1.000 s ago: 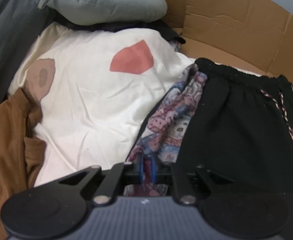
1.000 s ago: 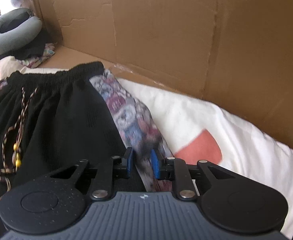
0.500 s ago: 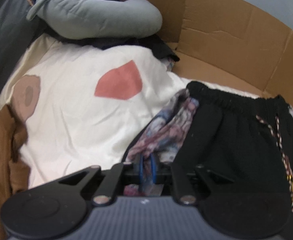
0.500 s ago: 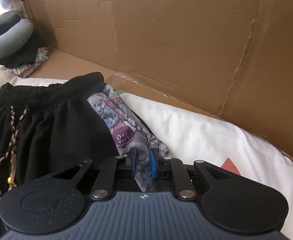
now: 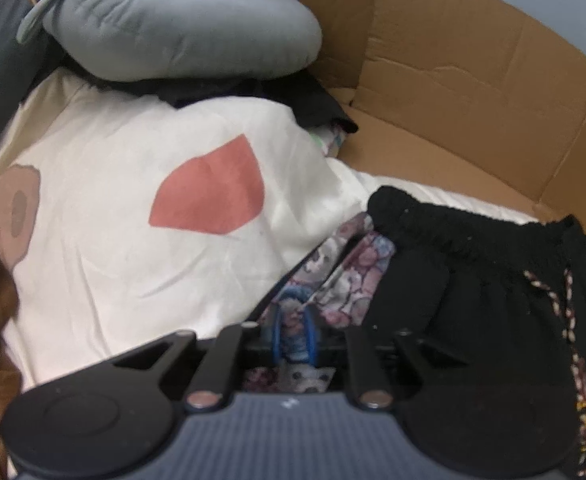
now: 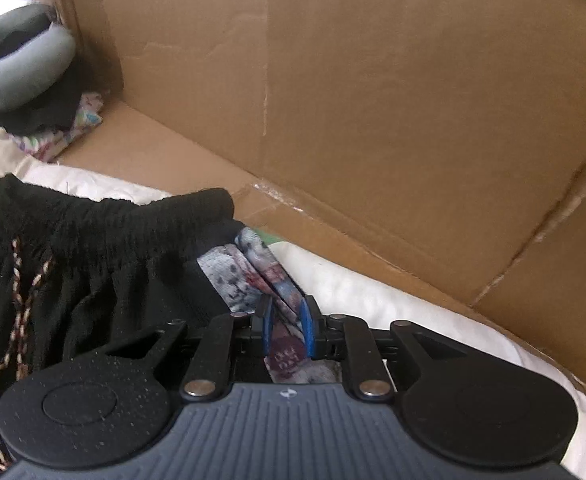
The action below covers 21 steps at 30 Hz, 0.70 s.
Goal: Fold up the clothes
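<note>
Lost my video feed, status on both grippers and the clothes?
Left gripper and right gripper: both shut on patterned cloth. Black shorts draped over it. Cardboard wall close ahead.

Each of your wrist cameras looks steeply down, close over the bed; both views share the black shorts point(image 5: 473, 300) point(image 6: 93, 264) and cardboard wall point(image 5: 473, 72) point(image 6: 353, 120).

Cardboard wall point(image 6: 373, 120) blocks everything right behind the black shorts point(image 6: 93, 264), grey pillow point(image 5: 173, 28) crowds their far-left side, bare box floor point(image 6: 153, 148) between.
</note>
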### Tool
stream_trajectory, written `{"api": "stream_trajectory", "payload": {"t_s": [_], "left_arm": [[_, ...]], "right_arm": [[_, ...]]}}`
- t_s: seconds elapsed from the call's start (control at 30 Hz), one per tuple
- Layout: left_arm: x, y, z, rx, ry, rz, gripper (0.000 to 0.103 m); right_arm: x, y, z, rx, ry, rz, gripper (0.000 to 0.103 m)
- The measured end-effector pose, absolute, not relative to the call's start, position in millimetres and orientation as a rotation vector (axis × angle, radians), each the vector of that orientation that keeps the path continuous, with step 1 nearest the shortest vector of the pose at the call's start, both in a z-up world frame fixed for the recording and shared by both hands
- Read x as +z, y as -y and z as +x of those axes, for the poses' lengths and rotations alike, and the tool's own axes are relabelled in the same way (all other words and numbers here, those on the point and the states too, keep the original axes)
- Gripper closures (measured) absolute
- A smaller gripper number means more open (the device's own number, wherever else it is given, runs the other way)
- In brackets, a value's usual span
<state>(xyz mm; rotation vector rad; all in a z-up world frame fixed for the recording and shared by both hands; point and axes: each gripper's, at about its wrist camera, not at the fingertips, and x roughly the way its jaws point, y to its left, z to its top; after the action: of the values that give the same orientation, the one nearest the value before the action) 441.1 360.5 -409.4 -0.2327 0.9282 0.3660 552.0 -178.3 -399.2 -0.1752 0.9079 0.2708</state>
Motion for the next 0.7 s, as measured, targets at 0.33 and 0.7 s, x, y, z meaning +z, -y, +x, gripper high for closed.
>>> {"api": "stream_trajectory", "payload": {"t_s": [0.33, 0.7], "left_arm": [[-396, -362, 448, 0.36, -0.95, -0.225, 0.08], [-341, -366, 392, 0.258, -0.845, -0.214, 0.079]], "right_arm": [[-406, 175, 563, 0.276, -0.981, -0.212, 0.079], [-339, 216, 527, 0.394, -0.87, -0.202, 0.072]]}}
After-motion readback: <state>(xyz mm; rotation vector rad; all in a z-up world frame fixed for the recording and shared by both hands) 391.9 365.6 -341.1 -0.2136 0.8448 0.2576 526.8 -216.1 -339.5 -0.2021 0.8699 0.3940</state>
